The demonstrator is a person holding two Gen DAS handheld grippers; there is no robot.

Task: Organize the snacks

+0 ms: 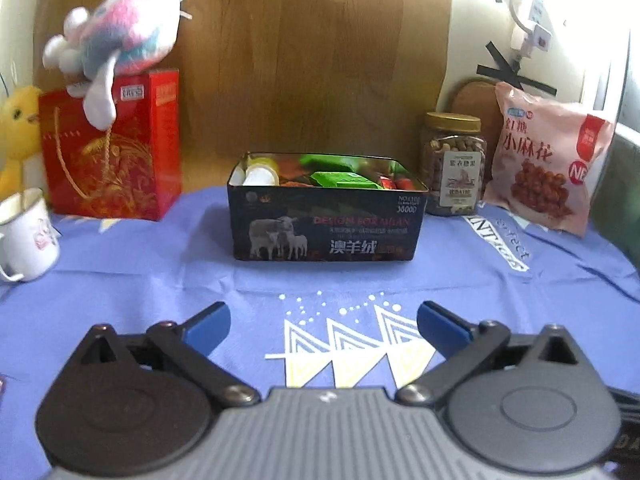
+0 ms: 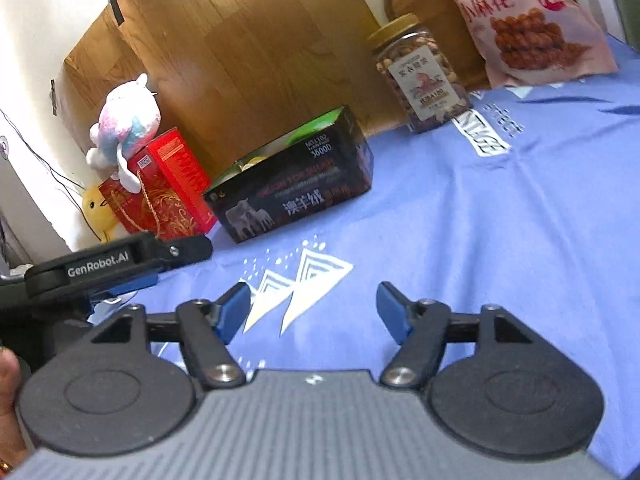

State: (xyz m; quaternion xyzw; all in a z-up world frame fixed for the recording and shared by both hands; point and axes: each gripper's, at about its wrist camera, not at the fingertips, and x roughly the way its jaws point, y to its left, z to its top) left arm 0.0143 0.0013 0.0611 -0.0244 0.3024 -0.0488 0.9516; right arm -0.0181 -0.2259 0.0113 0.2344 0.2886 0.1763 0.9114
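Observation:
A dark tin box (image 1: 326,226) with a sheep picture stands open on the blue cloth and holds several snacks: green packets (image 1: 344,179), a pale bottle (image 1: 260,174) and red packets (image 1: 394,182). It also shows in the right wrist view (image 2: 296,192). A nut jar (image 1: 454,164) with a gold lid and a pink snack bag (image 1: 548,160) stand to its right; both also show in the right wrist view, the jar (image 2: 420,76) and the bag (image 2: 536,20). My left gripper (image 1: 324,326) is open and empty in front of the box. My right gripper (image 2: 314,310) is open and empty over the cloth.
A red gift box (image 1: 116,148) with a plush toy (image 1: 120,36) on top stands at the left, beside a yellow plush (image 1: 18,128) and a white mug (image 1: 28,234). A wooden board (image 1: 312,60) leans behind. The left gripper (image 2: 116,266) shows in the right wrist view.

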